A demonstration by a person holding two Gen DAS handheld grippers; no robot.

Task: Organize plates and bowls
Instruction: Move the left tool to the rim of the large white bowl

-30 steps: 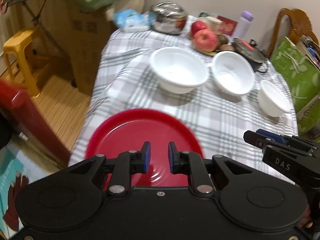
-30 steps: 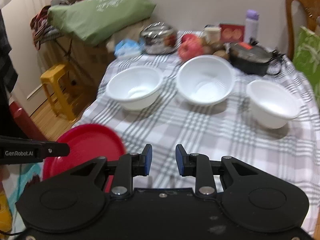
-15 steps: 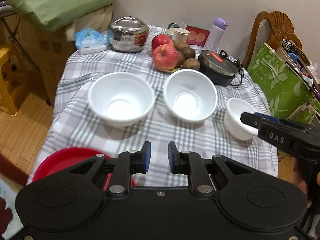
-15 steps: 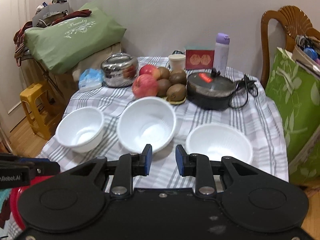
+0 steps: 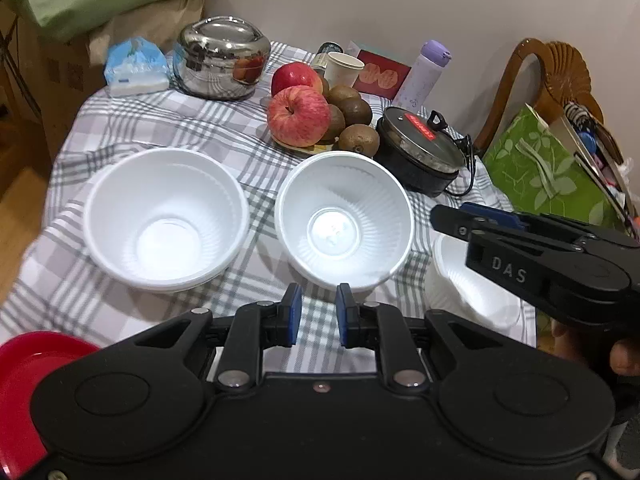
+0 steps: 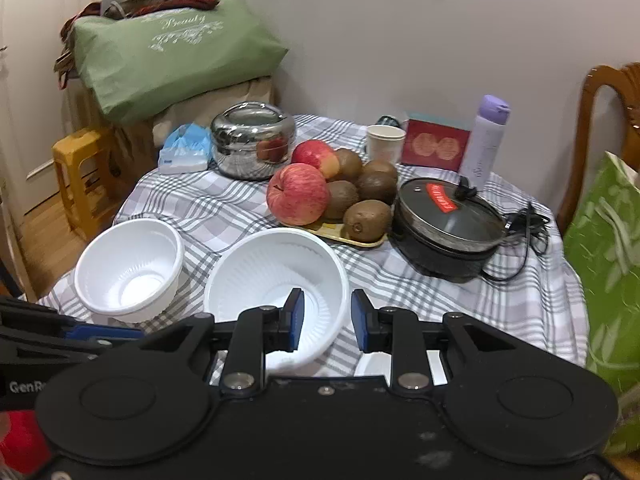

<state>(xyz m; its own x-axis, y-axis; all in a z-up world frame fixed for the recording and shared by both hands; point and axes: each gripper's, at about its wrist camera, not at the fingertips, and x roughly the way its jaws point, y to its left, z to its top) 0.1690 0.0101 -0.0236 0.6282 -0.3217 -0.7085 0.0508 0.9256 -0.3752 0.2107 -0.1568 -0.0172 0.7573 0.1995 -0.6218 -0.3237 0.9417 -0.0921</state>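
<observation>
Three white bowls stand on the checked tablecloth: a left bowl (image 5: pixel 164 220), a middle ribbed bowl (image 5: pixel 344 220) and a small right bowl (image 5: pixel 468 292), partly hidden by my right gripper. A red plate (image 5: pixel 24 376) lies at the table's near left edge. My left gripper (image 5: pixel 318 314) is open and empty, just in front of the middle bowl. My right gripper (image 6: pixel 326 322) is open and empty, at the middle bowl's (image 6: pixel 276 280) near right rim, with the small bowl (image 6: pixel 372 364) below it. The left bowl (image 6: pixel 128 272) shows too.
Behind the bowls are a tray of apples and kiwis (image 5: pixel 316 116), a black lidded pot (image 5: pixel 420 156) with cord, a steel container (image 5: pixel 222 64), a tissue pack (image 5: pixel 134 68), a cup (image 5: pixel 342 68) and a purple bottle (image 5: pixel 424 72). A green bag (image 5: pixel 540 172) and chair stand right.
Both grippers moved forward and lower toward the bowls. The left view swung right off the red plate. The right gripper now sits over the small right bowl.
</observation>
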